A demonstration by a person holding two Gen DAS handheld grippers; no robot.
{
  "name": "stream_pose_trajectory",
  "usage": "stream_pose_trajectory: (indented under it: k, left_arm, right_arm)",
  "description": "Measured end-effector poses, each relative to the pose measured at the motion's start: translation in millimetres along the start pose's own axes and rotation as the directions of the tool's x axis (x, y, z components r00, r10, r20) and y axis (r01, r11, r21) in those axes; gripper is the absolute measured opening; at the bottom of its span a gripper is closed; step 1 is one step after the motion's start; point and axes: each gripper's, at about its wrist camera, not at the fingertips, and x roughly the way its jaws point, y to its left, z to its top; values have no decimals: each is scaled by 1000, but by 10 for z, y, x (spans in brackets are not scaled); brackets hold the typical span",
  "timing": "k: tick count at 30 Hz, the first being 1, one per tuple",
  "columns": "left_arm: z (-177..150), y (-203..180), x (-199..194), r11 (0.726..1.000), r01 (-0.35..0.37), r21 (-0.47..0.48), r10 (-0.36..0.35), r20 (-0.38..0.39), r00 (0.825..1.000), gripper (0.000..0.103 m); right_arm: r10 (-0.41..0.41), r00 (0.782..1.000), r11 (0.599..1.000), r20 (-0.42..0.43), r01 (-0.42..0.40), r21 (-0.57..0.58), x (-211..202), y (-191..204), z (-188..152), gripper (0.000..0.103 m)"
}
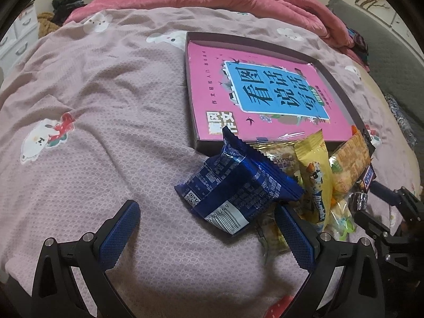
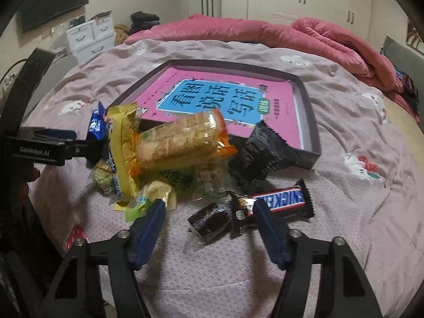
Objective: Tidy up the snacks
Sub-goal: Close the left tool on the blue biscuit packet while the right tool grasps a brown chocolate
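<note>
A heap of snacks lies on the bedsheet in front of a dark shallow box (image 1: 189, 92) that holds a pink book (image 1: 238, 84). My left gripper (image 1: 206, 206) is open around a blue foil packet (image 1: 233, 185); neither pad presses on it. Beside the packet lie a yellow packet (image 1: 315, 169) and a cracker pack (image 1: 349, 164). My right gripper (image 2: 209, 206) is open over a small dark wrapped cake (image 2: 209, 222), with gaps on both sides. A Snickers bar (image 2: 281, 201) lies just past its right finger. A black packet (image 2: 262, 153) leans on the box (image 2: 310, 122).
The mauve sheet (image 1: 106, 132) with bunny prints is wrinkled and soft. A bunched pink quilt (image 2: 265, 31) lies at the far side of the bed. White drawers (image 2: 90, 37) stand beyond the left edge. Small green and yellow sweets (image 2: 148, 198) lie by the right gripper's left finger.
</note>
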Motion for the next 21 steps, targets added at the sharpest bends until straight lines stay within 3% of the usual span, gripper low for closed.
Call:
stream_pose_trajectory:
  k: [3,10,12,21]
  left_arm:
    - [4,-1,15,1000,2,1,-2,-3,1000,101]
    - [4,20,37,1000,17,-8,-17,-10,1000,101]
    - [5,26,39,1000,19,-9,-19,-10,1000,101]
    - [18,10,53,1000,29,-5,-29,0,1000,101]
  right_arm:
    - [26,1000,1000,-8,-26,-13,42,24,-5,54]
    - [80,997,996,-22,-79,29,105,-71,-29,45]
    - [68,997,997,-34,-67,28,121,-102,-37,36]
    - [67,994,998,-87,-66,12,245,-92,-73,36]
